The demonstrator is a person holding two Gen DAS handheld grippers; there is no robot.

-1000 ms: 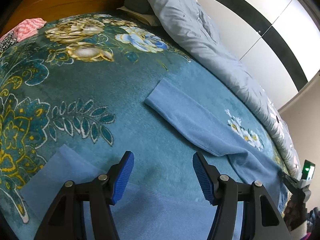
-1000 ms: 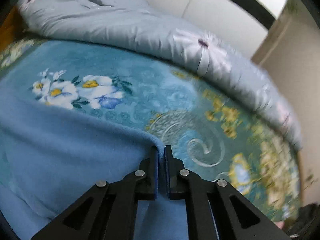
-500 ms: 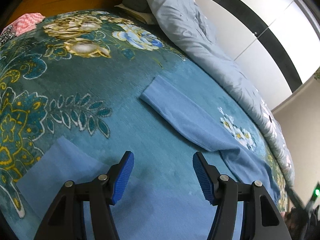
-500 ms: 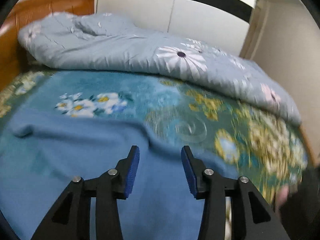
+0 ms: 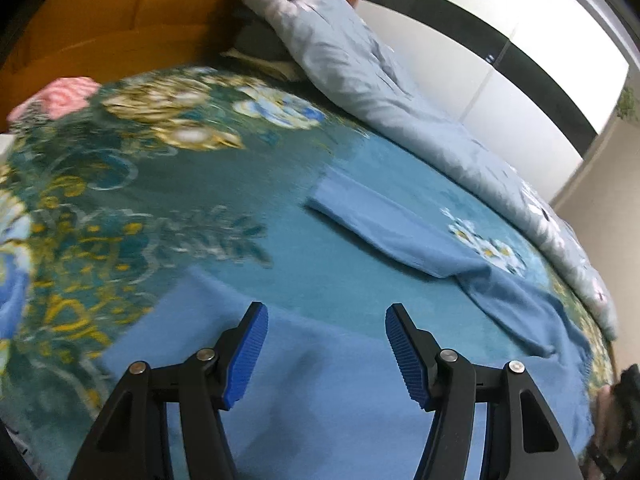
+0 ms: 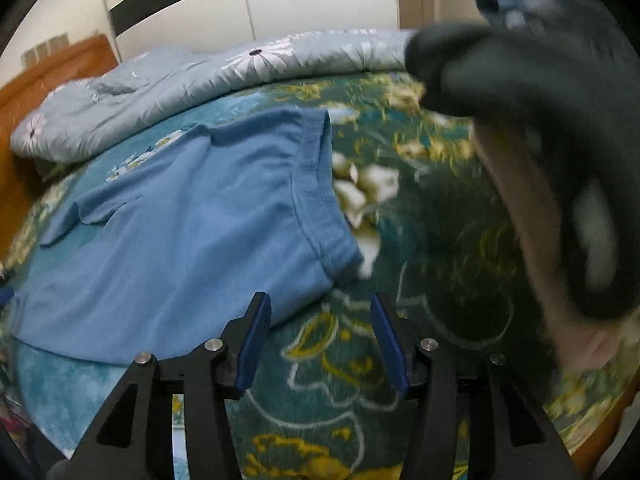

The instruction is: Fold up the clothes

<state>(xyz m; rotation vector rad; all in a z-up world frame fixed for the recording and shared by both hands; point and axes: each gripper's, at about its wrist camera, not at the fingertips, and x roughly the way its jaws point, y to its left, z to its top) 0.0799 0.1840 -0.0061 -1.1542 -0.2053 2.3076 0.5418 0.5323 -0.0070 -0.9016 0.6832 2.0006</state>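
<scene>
**Right tongs released; garment flat on bed**

Since the earlier frame the right tongs (image 6: pixel 320 338), then pinched on the garment's edge, have let go and now stand spread and empty, drawn back over bare blanket just beside the hem corner. The left tongs (image 5: pixel 326 354) remain spread, holding nothing, above the near part of the garment.

The plain blue long-sleeved knit top (image 5: pixel 320 380) lies spread on the teal plush blanket with gold and white flowers (image 5: pixel 160 184), which covers the bed. In the left wrist view one sleeve (image 5: pixel 380 228) extends flat away from the body of the top, its cuff toward the headboard. In the right wrist view the top (image 6: pixel 180 220) lies mostly flat, with its stitched hem band (image 6: pixel 320 208) on the right side and slight rumpling at the near hem corner.

A pale grey-blue quilt with white daisy print (image 5: pixel 360 80) is bunched along the far side of the bed. A pink patterned cloth (image 5: pixel 64 94) sits near the orange wooden headboard (image 5: pixel 120 20). A blurred black device on a person's forearm (image 6: pixel 540 140) fills the upper right of the right wrist view.
</scene>
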